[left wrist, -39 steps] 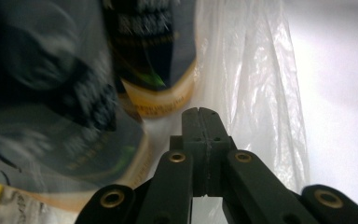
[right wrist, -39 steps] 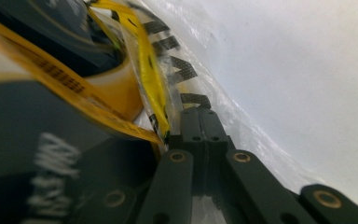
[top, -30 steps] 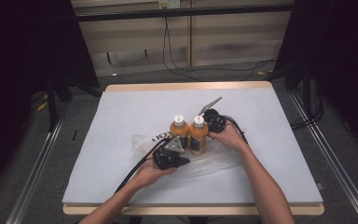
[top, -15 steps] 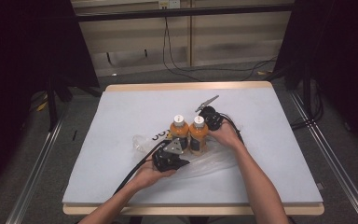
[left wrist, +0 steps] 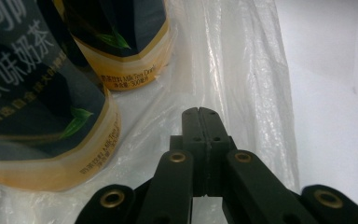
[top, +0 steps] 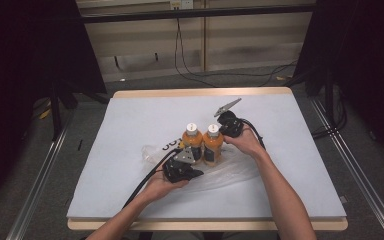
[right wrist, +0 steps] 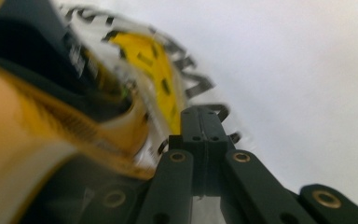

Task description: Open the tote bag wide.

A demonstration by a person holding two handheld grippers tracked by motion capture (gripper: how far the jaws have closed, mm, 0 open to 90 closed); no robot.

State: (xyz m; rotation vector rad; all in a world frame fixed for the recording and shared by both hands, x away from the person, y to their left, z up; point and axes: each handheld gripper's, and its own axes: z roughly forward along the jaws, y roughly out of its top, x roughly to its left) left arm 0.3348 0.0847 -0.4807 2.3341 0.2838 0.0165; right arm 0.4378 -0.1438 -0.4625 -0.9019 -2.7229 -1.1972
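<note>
Bottles stand side by side mid-desk on the clear plastic bag, barely changed over the last second, with the left gripper and right gripper fingers pinched together on its film.

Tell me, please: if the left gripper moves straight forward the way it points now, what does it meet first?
Most likely the clear plastic bag: film lies directly ahead of the left gripper, whose jaws are shut. The two milk tea bottles stand to the left of that line, so it would probably pass beside them, though depth is unclear.
</note>
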